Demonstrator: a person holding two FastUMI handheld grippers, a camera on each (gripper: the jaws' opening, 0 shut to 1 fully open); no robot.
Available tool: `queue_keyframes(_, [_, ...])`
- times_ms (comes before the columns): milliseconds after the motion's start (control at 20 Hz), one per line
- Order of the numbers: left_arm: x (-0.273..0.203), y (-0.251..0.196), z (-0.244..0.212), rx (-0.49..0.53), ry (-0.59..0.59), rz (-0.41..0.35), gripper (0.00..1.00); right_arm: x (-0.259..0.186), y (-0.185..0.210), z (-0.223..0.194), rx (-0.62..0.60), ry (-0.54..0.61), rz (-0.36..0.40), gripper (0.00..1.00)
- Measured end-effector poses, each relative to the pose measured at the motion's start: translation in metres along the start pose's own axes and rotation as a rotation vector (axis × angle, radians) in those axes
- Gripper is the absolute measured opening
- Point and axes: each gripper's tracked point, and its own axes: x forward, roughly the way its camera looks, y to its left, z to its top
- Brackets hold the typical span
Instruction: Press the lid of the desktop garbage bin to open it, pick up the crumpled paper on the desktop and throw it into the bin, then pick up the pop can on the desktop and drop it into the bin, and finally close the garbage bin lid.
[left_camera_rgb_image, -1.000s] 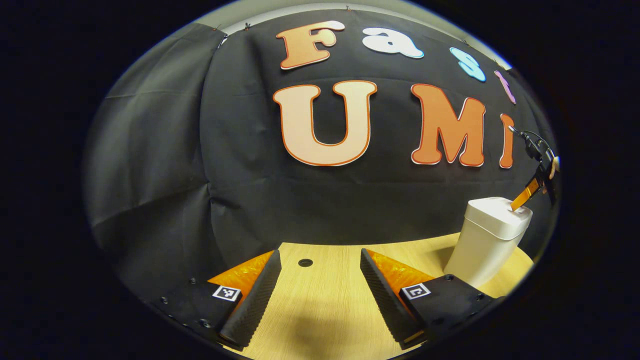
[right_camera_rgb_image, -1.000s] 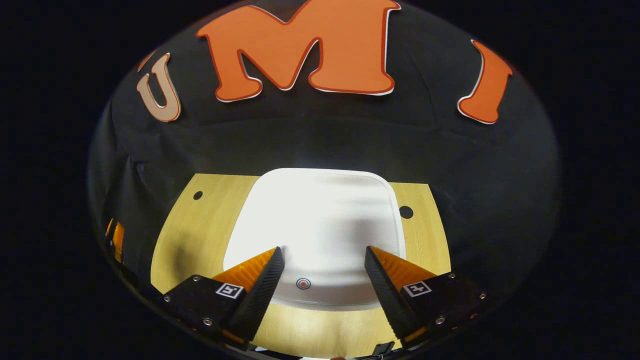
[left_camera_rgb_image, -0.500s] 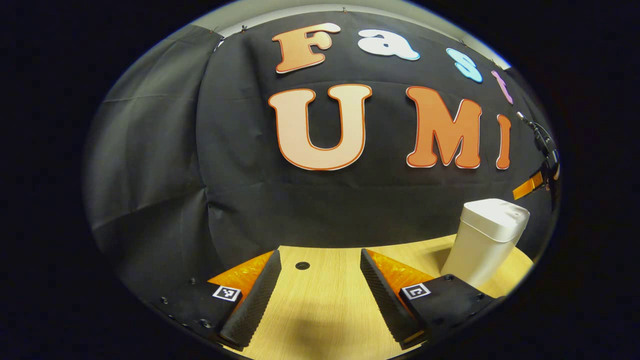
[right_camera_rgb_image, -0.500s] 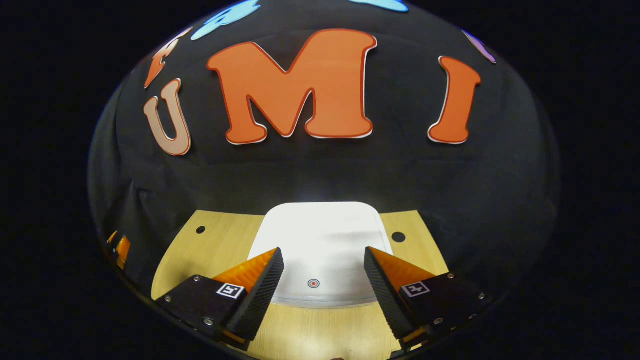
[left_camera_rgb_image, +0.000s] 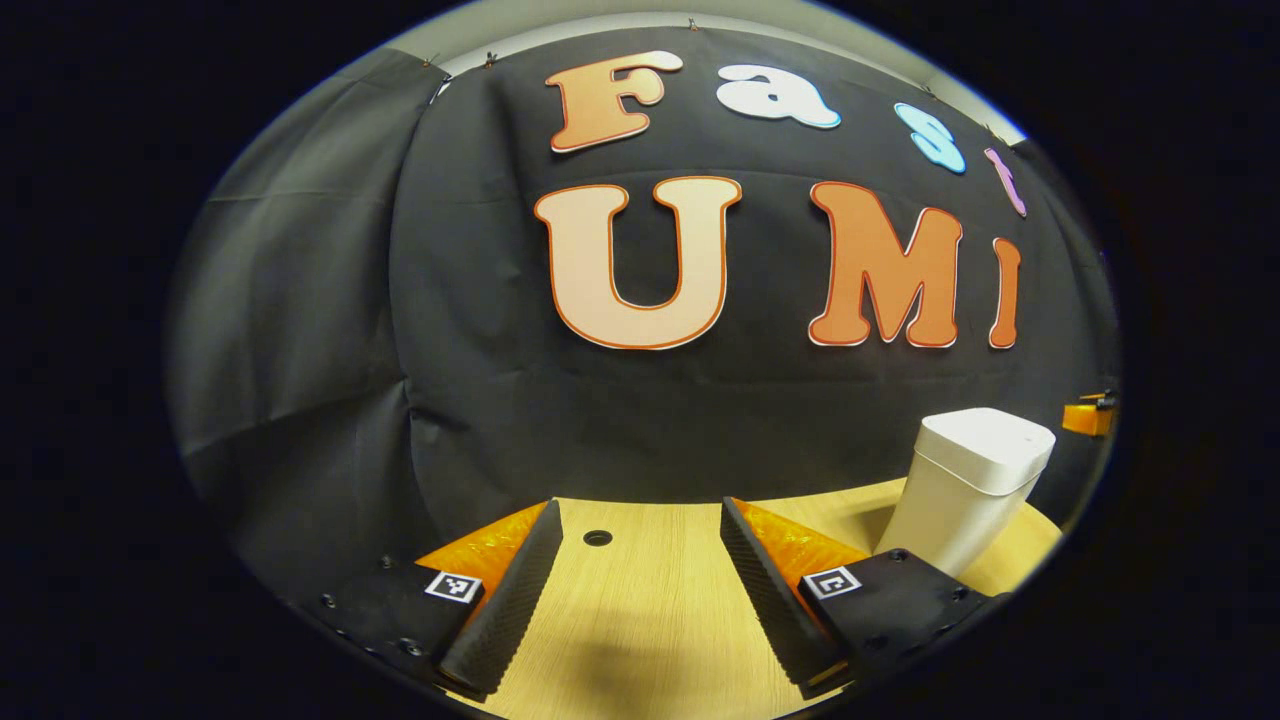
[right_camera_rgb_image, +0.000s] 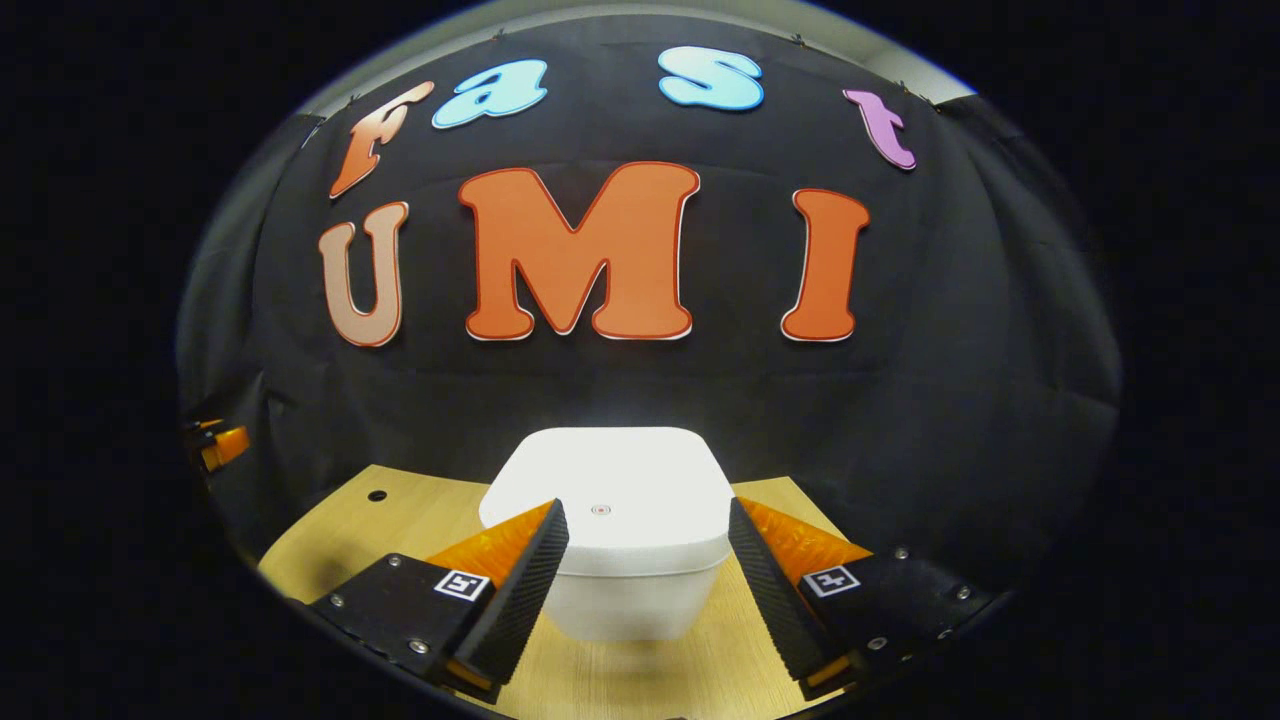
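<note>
Bin lid down, both grippers empty and wide.
Right gripper (right_camera_rgb_image: 648, 540) faces the white bin (right_camera_rgb_image: 620, 560), clear of it; left gripper (left_camera_rgb_image: 640, 545) over table (left_camera_rgb_image: 640, 620), bin (left_camera_rgb_image: 965, 490) at 3 o'clock.

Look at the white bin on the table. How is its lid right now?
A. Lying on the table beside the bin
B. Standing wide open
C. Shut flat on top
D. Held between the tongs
C. The lid sits flat and closed on the bin, and the right tongs are open in front of it, holding nothing.
</note>
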Motion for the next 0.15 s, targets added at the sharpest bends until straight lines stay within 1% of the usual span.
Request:
queue_keyframes(100, [0.001,-0.001,0.001,-0.001,-0.002,-0.002,1.00,-0.013,0.004,-0.011,0.023,-0.012,-0.002,0.98])
queue_keyframes(150, [0.001,-0.002,0.001,-0.002,-0.003,-0.004,1.00,-0.017,0.003,-0.015,0.031,-0.017,-0.017,0.98])
